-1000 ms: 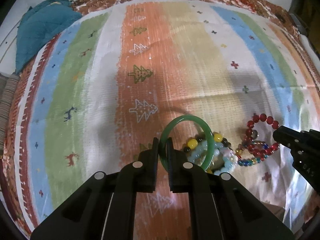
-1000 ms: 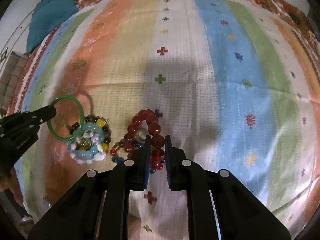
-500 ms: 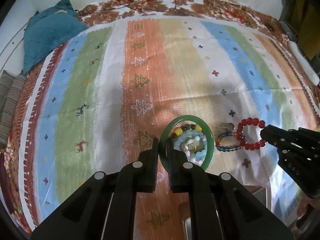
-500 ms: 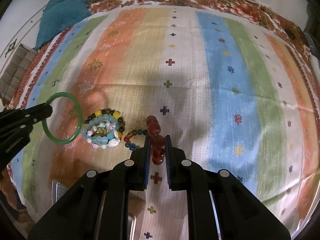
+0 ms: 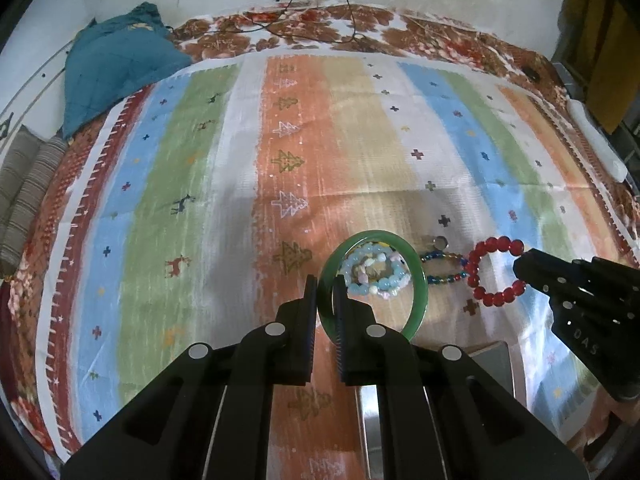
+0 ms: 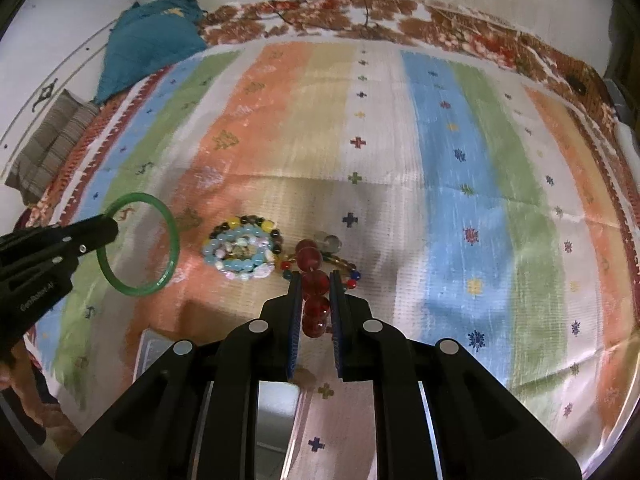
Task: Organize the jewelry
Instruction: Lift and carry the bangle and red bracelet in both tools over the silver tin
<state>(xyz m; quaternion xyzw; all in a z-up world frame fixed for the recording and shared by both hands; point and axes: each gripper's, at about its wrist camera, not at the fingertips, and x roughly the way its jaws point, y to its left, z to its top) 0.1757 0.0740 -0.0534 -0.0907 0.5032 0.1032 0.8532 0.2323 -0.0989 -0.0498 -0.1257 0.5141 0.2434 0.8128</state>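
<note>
Left gripper (image 5: 326,292): jaws clamped on smooth green jade-like bangle (image 5: 416,280), held above the striped patterned cloth (image 5: 360,152).
Right gripper (image 6: 314,288): jaws gripping red round-bead bracelet (image 6: 312,280), lifted beside the bangle.
Pale blue bead bracelets (image 6: 240,254): heaped on the cloth, between bangle and red bracelet.
Grey metal tray (image 5: 492,360): near the cloth's front edge; contents hidden.

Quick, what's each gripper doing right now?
Left gripper: shut on the green bangle.
Right gripper: shut on the red bead bracelet.
</note>
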